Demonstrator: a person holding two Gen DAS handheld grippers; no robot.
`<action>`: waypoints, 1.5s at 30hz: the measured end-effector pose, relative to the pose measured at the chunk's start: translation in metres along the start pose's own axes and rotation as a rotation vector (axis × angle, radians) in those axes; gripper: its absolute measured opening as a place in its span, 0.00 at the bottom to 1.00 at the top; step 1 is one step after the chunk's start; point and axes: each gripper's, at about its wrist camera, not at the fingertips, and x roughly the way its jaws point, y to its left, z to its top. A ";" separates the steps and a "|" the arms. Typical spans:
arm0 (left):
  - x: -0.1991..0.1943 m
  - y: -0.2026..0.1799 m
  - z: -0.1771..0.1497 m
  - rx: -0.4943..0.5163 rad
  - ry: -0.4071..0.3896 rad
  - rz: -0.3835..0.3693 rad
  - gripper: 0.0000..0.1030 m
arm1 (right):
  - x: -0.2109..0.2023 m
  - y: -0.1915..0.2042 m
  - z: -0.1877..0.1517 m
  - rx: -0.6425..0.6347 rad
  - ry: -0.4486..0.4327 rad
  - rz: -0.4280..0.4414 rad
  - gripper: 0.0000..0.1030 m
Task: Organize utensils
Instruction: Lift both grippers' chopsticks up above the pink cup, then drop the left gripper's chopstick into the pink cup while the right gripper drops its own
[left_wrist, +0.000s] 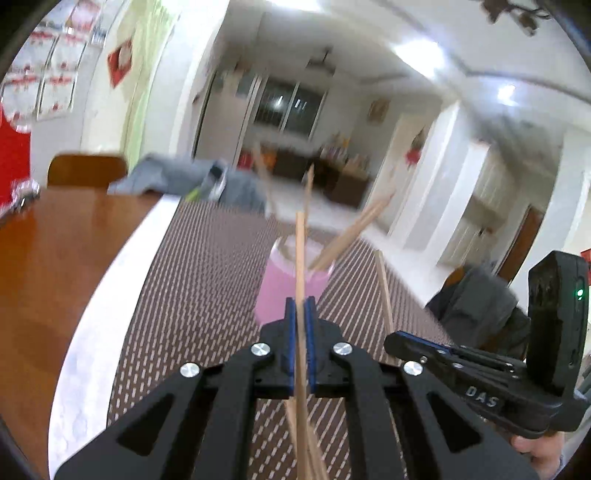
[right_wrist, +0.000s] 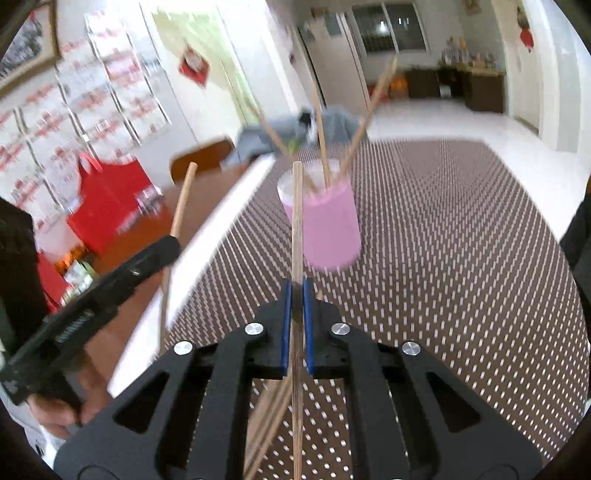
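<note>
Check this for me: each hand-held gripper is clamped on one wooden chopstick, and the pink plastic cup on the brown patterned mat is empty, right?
Not quite: the pink plastic cup is not empty. The right wrist view shows several wooden chopsticks standing in it. The rest holds: the left hand-held gripper and right hand-held gripper each clamp one wooden chopstick, and the cup stands on the brown patterned mat.

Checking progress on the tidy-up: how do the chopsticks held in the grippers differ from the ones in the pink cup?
The held chopsticks, one in the left gripper at and one in the right gripper at, are clamped mid-shaft between shut jaws; the chopsticks in the cup stand loose. Held ones are above the mat; the cup's lean apart against its rim. All look like plain wood.
</note>
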 end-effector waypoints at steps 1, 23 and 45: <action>-0.002 -0.003 0.003 0.007 -0.031 -0.007 0.05 | -0.007 -0.004 0.008 0.002 -0.035 0.011 0.06; 0.054 -0.025 0.085 0.055 -0.543 0.013 0.05 | -0.005 -0.011 0.099 -0.045 -0.604 -0.011 0.06; 0.119 -0.009 0.076 0.036 -0.541 0.094 0.05 | 0.048 -0.026 0.106 -0.037 -0.695 -0.037 0.06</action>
